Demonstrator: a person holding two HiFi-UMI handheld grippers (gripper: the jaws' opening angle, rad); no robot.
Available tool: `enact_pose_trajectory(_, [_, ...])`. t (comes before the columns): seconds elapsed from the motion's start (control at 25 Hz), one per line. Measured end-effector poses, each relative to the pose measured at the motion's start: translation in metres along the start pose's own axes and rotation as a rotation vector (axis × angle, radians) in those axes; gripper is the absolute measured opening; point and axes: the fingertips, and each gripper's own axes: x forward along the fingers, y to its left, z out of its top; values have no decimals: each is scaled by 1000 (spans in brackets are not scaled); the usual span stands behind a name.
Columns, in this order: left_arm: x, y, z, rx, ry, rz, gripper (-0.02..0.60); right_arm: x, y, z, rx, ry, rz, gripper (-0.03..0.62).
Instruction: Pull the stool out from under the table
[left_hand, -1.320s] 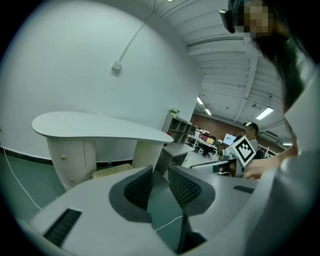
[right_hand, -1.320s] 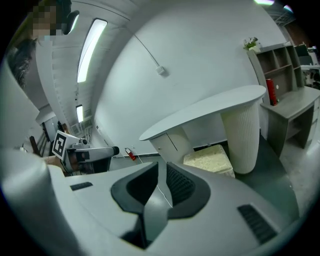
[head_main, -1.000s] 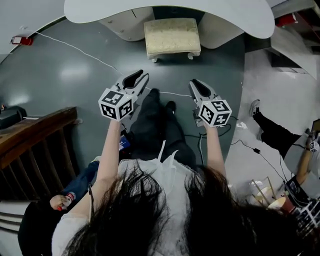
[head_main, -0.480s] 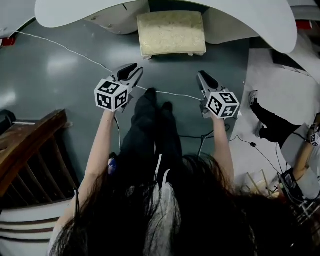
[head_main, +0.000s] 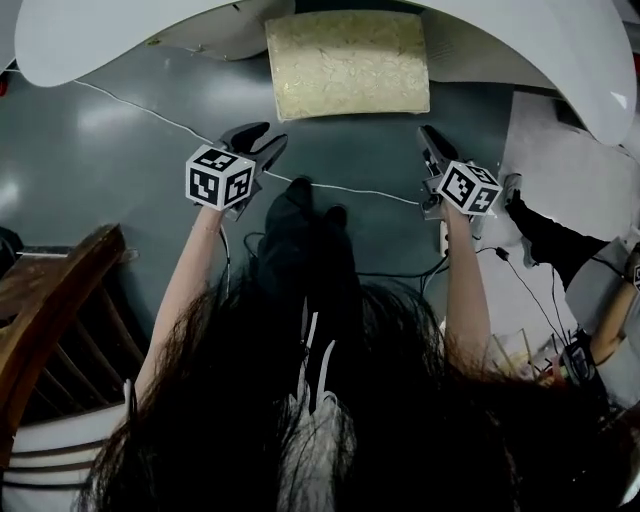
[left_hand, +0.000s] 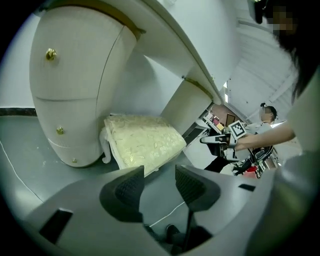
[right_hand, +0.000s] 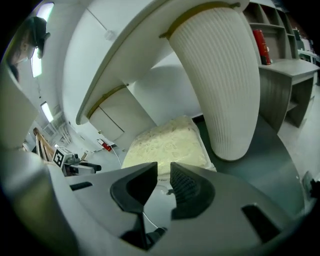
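Observation:
The stool (head_main: 347, 62), with a cream patterned cushion and white legs, stands half under the white table top (head_main: 560, 60). In the head view my left gripper (head_main: 262, 137) hovers short of its front left corner and my right gripper (head_main: 430, 138) short of its front right corner; neither touches it. Through the left gripper view the stool (left_hand: 142, 140) lies just beyond my left gripper (left_hand: 159, 170), whose jaws have just been opening, with nothing between them. Ahead of my right gripper (right_hand: 163, 166), which is shut and empty, the stool (right_hand: 167, 142) fills the space between the table's pedestals.
A drawer pedestal (left_hand: 75, 90) flanks the stool on the left, a ribbed white pedestal (right_hand: 220, 80) on the right. A white cable (head_main: 340, 187) crosses the grey floor. A wooden rail (head_main: 50, 290) is at left; a person's leg (head_main: 560, 260) lies at right.
Both grippers have moved forward and lower toward the stool, which now looks larger and closer. The left jaws have parted; the right jaws stay together.

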Motion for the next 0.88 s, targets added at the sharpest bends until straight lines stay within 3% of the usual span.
enact_pose_trajectory(0.16, [21,17,-6,-39,13,-24,230,21,-34,0,29,20,-19,71])
enact_pose_trajectory(0.2, [25,21,-6,-64,6,-28,243,26,-42,0,50,19,-23,103])
enact_pose_trajectory(0.28, [33,33,-3,-124,-25,-29,270,38,-55,4,98,14,-12,232])
enact_pose_trajectory(0.52, [51,57,-2,-321,-82,-48,318,63,-84,8,198,4,7,253])
enact_pose_trajectory(0.88, [85,74,-9,-465,-77,-89,339,87,-89,-1,401,-15,178,279])
